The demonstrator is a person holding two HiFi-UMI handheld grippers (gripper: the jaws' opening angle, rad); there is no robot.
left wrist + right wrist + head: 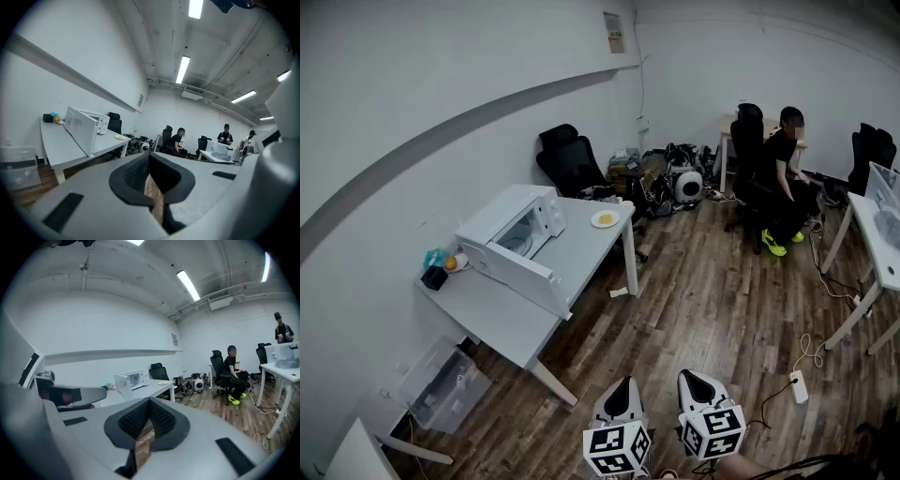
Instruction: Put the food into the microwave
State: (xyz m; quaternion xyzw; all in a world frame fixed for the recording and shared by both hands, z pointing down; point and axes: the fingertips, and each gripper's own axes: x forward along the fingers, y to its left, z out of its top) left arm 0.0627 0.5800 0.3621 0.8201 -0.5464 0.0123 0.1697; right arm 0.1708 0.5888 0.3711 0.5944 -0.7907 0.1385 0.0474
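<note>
White counter (pixel 581 251) on a wood floor (pixel 703 300), set against the wall. It carries a white microwave (pixel 508 225) with its door (pixel 530 274) open; a plate of yellow food (pixel 605 219) near the right end, apart from the microwave; and at the left end a black box (pixel 434 277), an orange object (pixel 451 263) and a blue item (pixel 435 256), clustered together.

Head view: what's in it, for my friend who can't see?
A white microwave with its door open sits on a white table, with a plate of yellow food near the table's far end. The left gripper and right gripper, both shut and empty, show at the bottom edge above a wooden floor.
</note>
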